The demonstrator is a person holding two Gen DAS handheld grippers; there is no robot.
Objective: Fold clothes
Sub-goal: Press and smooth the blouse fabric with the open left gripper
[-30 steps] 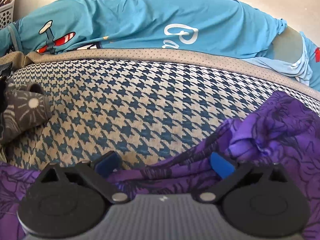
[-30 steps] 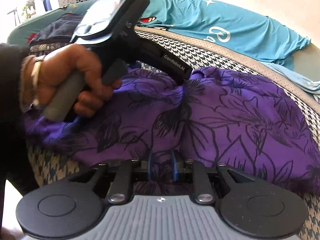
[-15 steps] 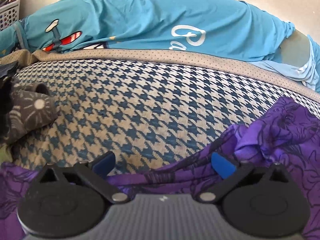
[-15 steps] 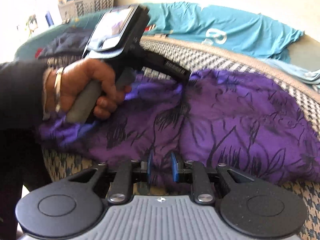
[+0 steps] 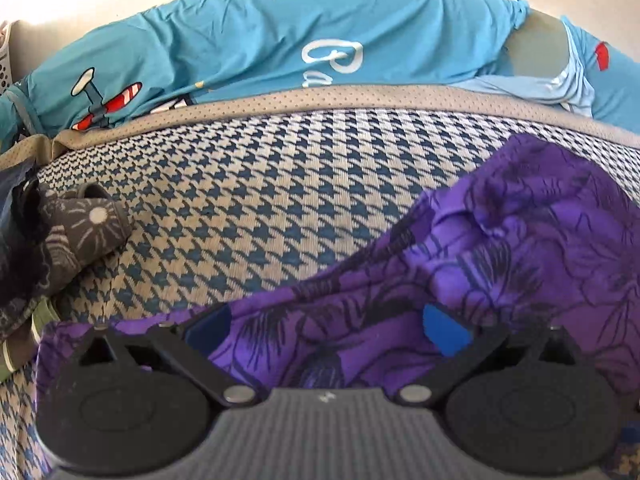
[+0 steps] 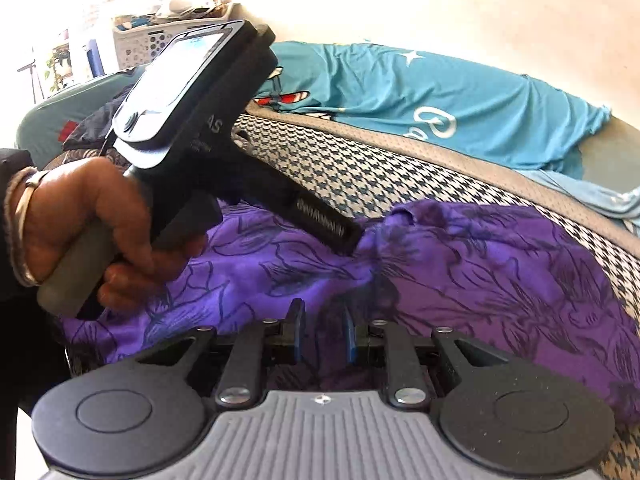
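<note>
- The right tongs had their blue pads drawn close together on a pinch of the purple garment, a narrow gap showing between them with cloth in it.
- The left tongs stood wide apart, pads well clear of each other; purple cloth lay between and under them, but nothing was clamped.
- In the right wrist view the left hand held its tool at 10 o'clock, the nose pushing into a bunched ridge of the garment.
- Risk, as I judge it: with only one side pinched, any lift would drag the cloth lopsided and deepen the bunching; the thin fabric could also slip from the narrow grip.
- The garment was thin, purple with dark floral lines, crumpled and unfolded, lying on the houndstooth mattress.
- At 12 o'clock beyond it lay a blue printed sheet; a dark patterned cloth sat at 9 o'clock.
</note>
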